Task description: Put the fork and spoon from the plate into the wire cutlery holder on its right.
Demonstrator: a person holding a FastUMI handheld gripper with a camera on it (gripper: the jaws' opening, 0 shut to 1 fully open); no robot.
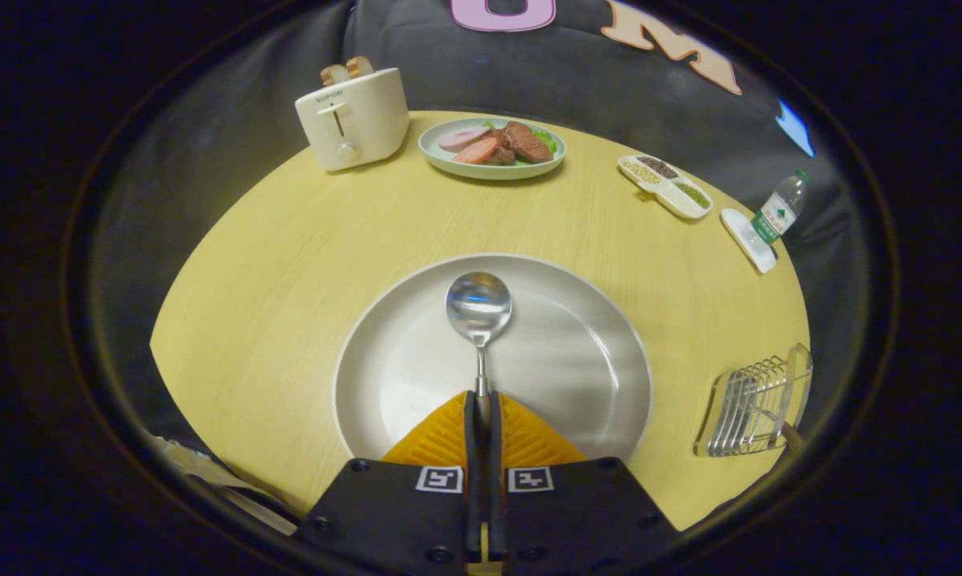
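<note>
A steel spoon (479, 308) points straight ahead of my gripper (481, 400), its bowl over the middle of the white plate (576, 352). Both fingers are pressed together on the spoon's handle, so the gripper is shut on it. Whether the spoon rests on the plate or hangs just above it I cannot tell. The wire cutlery holder (756, 404) stands on the table to the right of the plate, beside the table's edge.
On the round wooden table (273, 264), beyond the plate, stand a cream toaster (354, 116) with bread, a dish of meat slices (492, 146), a divided snack tray (666, 184), and a water bottle (778, 210) at the far right edge.
</note>
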